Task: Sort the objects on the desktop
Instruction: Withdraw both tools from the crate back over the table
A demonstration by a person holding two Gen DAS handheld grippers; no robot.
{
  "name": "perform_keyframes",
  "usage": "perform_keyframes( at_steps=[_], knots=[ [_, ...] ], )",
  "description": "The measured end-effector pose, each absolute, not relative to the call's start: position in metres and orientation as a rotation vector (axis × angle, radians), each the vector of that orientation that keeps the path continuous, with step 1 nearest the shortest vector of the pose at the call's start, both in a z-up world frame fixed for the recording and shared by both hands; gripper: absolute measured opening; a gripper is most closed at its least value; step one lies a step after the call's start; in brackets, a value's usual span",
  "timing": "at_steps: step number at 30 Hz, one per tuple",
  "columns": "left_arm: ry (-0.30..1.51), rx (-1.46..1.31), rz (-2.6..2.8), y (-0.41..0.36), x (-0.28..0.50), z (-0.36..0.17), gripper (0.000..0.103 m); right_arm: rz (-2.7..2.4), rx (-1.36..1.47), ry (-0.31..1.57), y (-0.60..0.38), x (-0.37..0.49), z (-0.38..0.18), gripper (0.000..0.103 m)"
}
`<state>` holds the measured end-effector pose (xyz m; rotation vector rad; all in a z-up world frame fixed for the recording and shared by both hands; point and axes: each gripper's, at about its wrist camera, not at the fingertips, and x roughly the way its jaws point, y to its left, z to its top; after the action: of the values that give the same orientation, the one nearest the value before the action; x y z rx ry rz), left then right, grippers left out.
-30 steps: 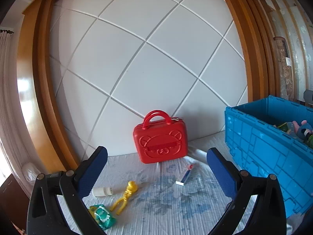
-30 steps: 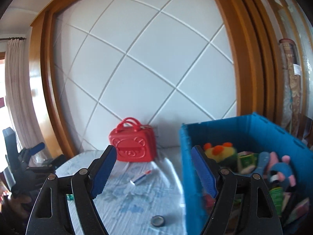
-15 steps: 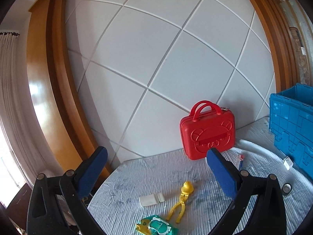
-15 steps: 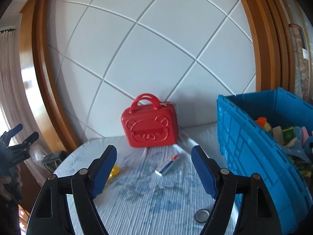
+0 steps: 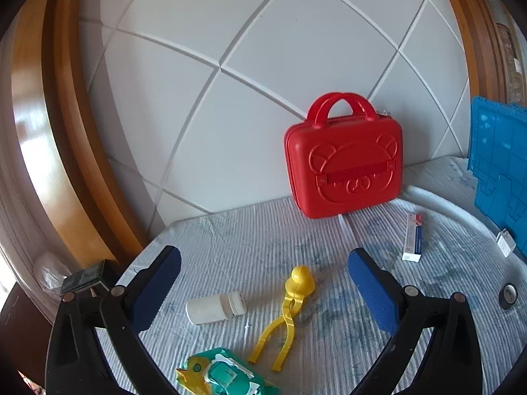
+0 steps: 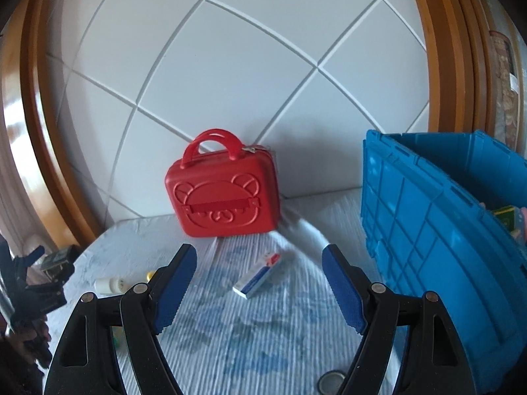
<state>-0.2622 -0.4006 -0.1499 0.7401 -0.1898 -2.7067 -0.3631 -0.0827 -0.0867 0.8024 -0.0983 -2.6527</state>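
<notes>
From the left wrist, the left gripper (image 5: 263, 279) hangs with jaws apart and empty over a striped cloth (image 5: 250, 230), above a white bottle (image 5: 215, 307) lying beside yellow tongs (image 5: 290, 309) and a green wipes pack (image 5: 224, 377). A red case (image 5: 344, 161) leans on the wall. From the right wrist, the right gripper (image 6: 260, 279) gapes empty around a small toothpaste box (image 6: 260, 276), left of the blue crate (image 6: 444, 240).

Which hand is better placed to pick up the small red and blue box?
Right. The box lies between its open tongs; the left tongs face the yellow toy.
</notes>
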Motion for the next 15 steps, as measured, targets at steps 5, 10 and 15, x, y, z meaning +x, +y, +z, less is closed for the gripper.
perform_keyframes(
  at_steps=[5, 10, 15],
  knots=[
    [-0.154, 0.869, -2.689, -0.413, -0.29, -0.199, 0.103, -2.607, 0.933, -0.092, -0.121, -0.409, -0.138, 0.079],
    [-0.137, 1.019, -2.673, -0.428, -0.316, -0.249, 0.103, -2.567, 1.067, -0.044, -0.156, -0.448, -0.19, 0.079],
    [-0.161, 1.178, -2.658, -0.44, -0.34, -0.291, 0.103, -2.527, 1.203, -0.037, -0.182, -0.487, -0.235, 0.079]
  ],
)
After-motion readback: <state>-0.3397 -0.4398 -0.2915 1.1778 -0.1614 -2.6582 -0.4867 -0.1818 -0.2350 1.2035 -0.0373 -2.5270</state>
